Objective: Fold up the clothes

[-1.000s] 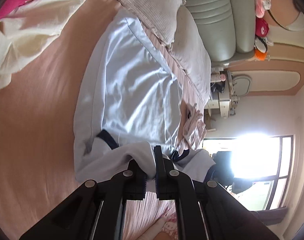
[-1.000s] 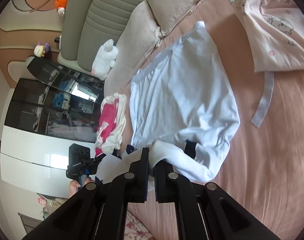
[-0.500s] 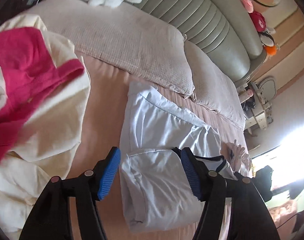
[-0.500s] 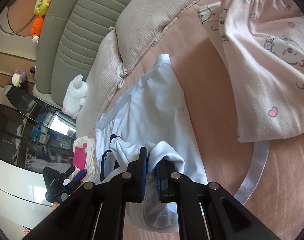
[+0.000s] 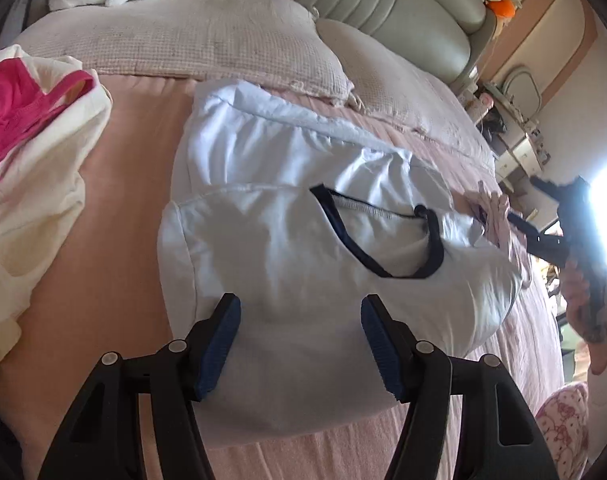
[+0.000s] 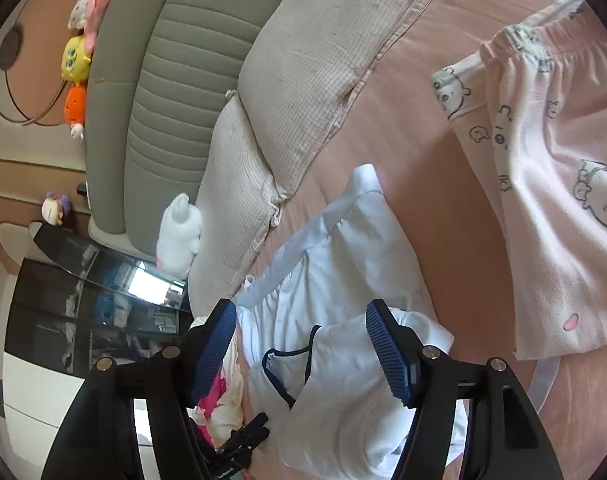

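White shirt (image 5: 303,248) with dark blue neck trim, folded over on itself, lying on the pink bedsheet (image 5: 123,280) just below two pillows (image 5: 191,40). Left gripper (image 5: 299,344) spread wide above the shirt's near folded edge, holding nothing; right gripper (image 6: 303,352) likewise wide and empty over the shirt (image 6: 343,360). Bare sheet borders the shirt on its left side, between it and a pile of cream and pink clothes (image 5: 27,152). Pink printed pyjamas (image 6: 555,208) lie apart on the opposite side. No containers visible.
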{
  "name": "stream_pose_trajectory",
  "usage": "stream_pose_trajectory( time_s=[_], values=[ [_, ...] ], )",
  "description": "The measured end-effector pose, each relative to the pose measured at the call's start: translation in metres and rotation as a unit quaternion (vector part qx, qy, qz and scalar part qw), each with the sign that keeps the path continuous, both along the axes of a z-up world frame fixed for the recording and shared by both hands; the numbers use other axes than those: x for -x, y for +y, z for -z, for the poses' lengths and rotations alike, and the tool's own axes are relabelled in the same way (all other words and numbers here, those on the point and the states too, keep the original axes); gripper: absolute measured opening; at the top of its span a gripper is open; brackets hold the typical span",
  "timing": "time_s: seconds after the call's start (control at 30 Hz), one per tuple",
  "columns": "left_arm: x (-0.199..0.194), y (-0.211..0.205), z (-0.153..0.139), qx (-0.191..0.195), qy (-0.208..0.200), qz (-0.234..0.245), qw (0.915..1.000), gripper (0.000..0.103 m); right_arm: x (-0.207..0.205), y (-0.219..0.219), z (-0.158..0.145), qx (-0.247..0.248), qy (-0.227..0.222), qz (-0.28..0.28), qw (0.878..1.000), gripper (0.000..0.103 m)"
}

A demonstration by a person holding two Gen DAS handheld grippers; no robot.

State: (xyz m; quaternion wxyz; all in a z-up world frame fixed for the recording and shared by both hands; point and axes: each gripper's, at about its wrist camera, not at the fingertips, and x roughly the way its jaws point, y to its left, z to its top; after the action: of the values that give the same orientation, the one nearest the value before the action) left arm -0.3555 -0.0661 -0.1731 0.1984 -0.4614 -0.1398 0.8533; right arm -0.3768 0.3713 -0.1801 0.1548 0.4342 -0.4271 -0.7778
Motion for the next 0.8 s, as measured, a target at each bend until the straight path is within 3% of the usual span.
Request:
stream_pose_trajectory(
  time_s=[0.03, 0.07, 0.1, 0.17, 0.23, 0.3, 0.33, 0.37, 0.4, 0.43, 0.47, 0.5, 0.57, 0.63, 0.7, 0.8],
  values=[
    [0.000, 0.000, -0.006, 0.000, 0.014, 0.003, 0.9999, 0.061, -0.007, -0.019, -0.010, -0.064, 0.018, -0.035, 0.997, 0.067],
    [0.000, 0.003, -0.010, 0.005, 0.023, 0.015, 0.9996, 0.061, -0.015, -0.044, -0.014, -0.140, 0.034, -0.074, 0.987, 0.067],
    [0.000, 0.008, -0.013, 0.011, 0.029, 0.028, 0.9991, 0.061, -0.024, -0.070, -0.017, -0.215, 0.049, -0.112, 0.969, 0.067],
    [-0.001, 0.027, -0.011, 0.033, 0.032, 0.065, 0.9968, 0.061, -0.041, -0.122, -0.013, -0.346, 0.082, -0.184, 0.916, 0.067],
    [-0.002, 0.047, -0.002, 0.108, 0.029, 0.079, 0.9906, 0.061, -0.053, -0.164, 0.007, -0.412, 0.099, -0.248, 0.871, 0.067],
    [0.001, 0.049, 0.013, 0.192, 0.025, 0.053, 0.9796, 0.062, -0.061, -0.181, 0.033, -0.467, 0.086, -0.283, 0.833, 0.067],
    [0.004, 0.041, 0.017, 0.207, 0.026, 0.040, 0.9771, 0.063, -0.063, -0.178, 0.046, -0.487, 0.078, -0.288, 0.821, 0.068],
    [0.006, 0.031, 0.019, 0.211, 0.028, 0.029, 0.9766, 0.064, -0.064, -0.163, 0.053, -0.470, 0.070, -0.284, 0.833, 0.074],
    [0.009, 0.023, 0.020, 0.210, 0.026, 0.016, 0.9771, 0.078, -0.064, -0.147, 0.060, -0.447, 0.062, -0.279, 0.848, 0.078],
    [0.011, 0.015, 0.020, 0.209, 0.024, 0.004, 0.9776, 0.085, -0.063, -0.129, 0.061, -0.415, 0.043, -0.264, 0.870, 0.078],
    [0.012, 0.010, 0.020, 0.205, 0.022, -0.003, 0.9786, 0.085, -0.061, -0.111, 0.061, -0.381, 0.022, -0.247, 0.891, 0.083],
    [0.010, 0.010, 0.018, 0.202, 0.025, -0.002, 0.9791, 0.085, -0.060, -0.097, 0.059, -0.370, 0.003, -0.227, 0.901, 0.090],
    [0.003, 0.017, 0.009, 0.212, 0.049, 0.003, 0.9761, 0.084, -0.067, -0.077, 0.049, -0.389, -0.014, -0.181, 0.903, 0.090],
    [-0.007, 0.027, -0.002, 0.213, 0.083, 0.020, 0.9733, 0.084, -0.076, -0.065, 0.036, -0.383, -0.001, -0.150, 0.911, 0.091],
    [-0.017, 0.038, -0.011, 0.213, 0.110, 0.040, 0.9701, 0.084, -0.082, -0.067, 0.040, -0.430, -0.014, -0.152, 0.890, 0.091],
    [-0.017, 0.041, 0.001, 0.245, 0.079, 0.041, 0.9653, 0.085, -0.089, -0.071, 0.048, -0.503, -0.036, -0.157, 0.849, 0.091]
  ],
)
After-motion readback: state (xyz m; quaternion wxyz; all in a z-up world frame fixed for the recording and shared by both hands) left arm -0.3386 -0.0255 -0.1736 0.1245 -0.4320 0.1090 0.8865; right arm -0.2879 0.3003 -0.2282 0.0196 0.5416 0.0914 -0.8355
